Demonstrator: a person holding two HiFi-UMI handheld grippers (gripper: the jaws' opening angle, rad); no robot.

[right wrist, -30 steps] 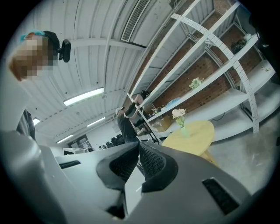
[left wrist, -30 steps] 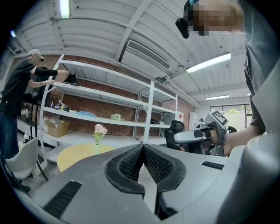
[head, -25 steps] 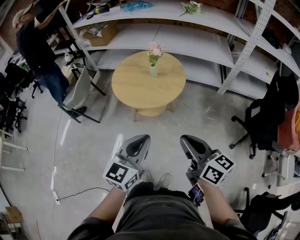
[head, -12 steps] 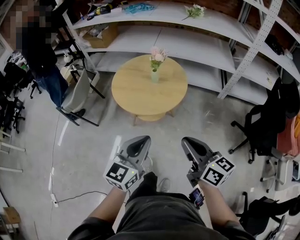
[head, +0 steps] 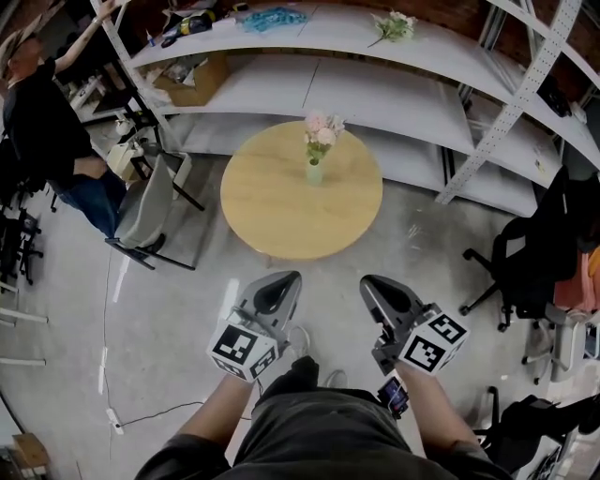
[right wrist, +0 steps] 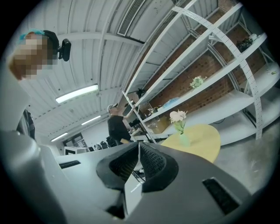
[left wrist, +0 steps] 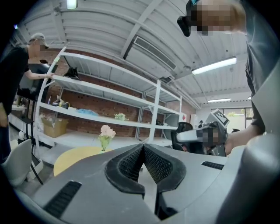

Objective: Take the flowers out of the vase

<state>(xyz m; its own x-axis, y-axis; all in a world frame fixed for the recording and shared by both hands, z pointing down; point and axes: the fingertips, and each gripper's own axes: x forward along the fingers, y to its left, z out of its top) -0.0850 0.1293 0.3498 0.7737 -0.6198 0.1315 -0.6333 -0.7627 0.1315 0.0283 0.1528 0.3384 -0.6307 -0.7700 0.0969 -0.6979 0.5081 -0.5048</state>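
Observation:
A bunch of pink flowers (head: 322,131) stands upright in a small pale green vase (head: 314,172) on a round wooden table (head: 272,202) ahead of me. The flowers (left wrist: 106,132) also show far off in the left gripper view, and the flowers (right wrist: 178,116) and vase (right wrist: 184,139) in the right gripper view. My left gripper (head: 278,281) and right gripper (head: 371,284) are held side by side over the floor, well short of the table. Both are shut with nothing between the jaws.
Long white shelving (head: 394,84) runs behind the table, with another flower sprig (head: 392,25) and clutter on the top shelf. A grey chair (head: 150,206) stands left of the table, a person (head: 47,131) beyond it. Black office chairs (head: 534,253) stand at the right.
The table and vase have drawn nearer and lower in the head view as I walk toward them. Both grippers stay shut and keep their places in the view.

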